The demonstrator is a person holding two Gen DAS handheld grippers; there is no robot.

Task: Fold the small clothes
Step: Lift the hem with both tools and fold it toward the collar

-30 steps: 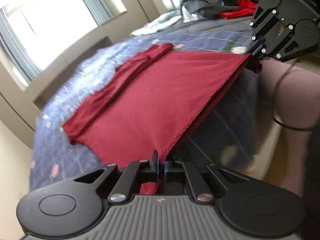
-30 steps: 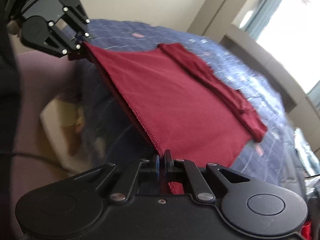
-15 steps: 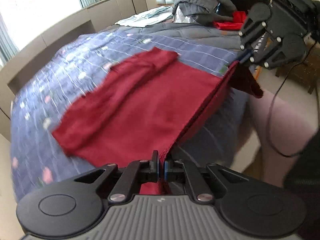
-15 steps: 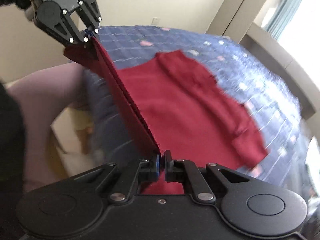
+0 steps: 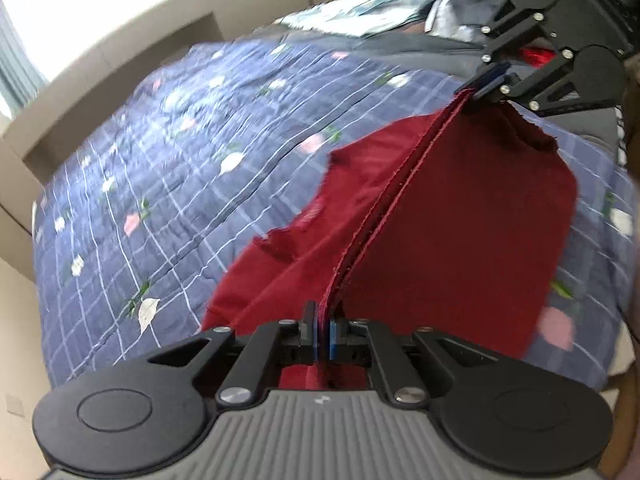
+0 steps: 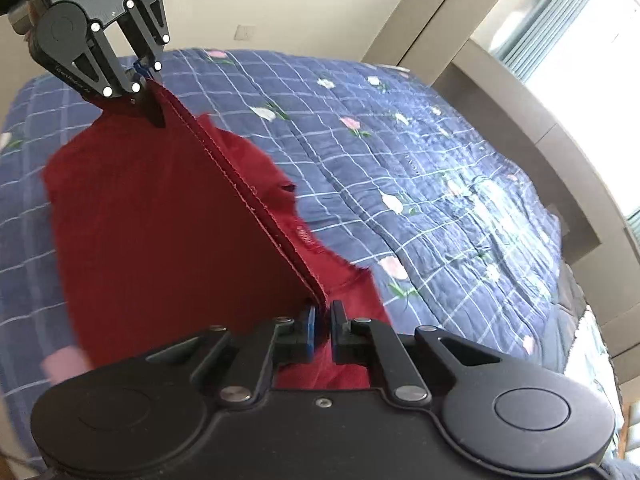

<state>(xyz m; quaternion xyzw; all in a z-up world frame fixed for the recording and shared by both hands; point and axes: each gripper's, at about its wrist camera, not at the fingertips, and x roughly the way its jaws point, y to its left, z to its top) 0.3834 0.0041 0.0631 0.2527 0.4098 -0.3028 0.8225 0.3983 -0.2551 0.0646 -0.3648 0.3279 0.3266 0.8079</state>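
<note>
A dark red garment (image 5: pixel 460 216) hangs between my two grippers over the bed, its hem stretched taut in a line between them. My left gripper (image 5: pixel 323 334) is shut on one hem corner; it also shows in the right wrist view (image 6: pixel 142 74). My right gripper (image 6: pixel 322 322) is shut on the other corner; it also shows in the left wrist view (image 5: pixel 490 82). One part of the garment (image 6: pixel 152 216) hangs on the near side. The rest, with the sleeves, lies on the far side on the quilt.
The bed carries a blue checked quilt with flowers (image 5: pixel 180 152), also in the right wrist view (image 6: pixel 420 168). Grey and light clothes (image 5: pixel 452 20) are piled at the far end. A beige ledge (image 6: pixel 520 92) under the window runs along the bed.
Both grippers have lifted the hem and carried it forward over the bed. The garment, flat before, now hangs doubled from the raised hem.
</note>
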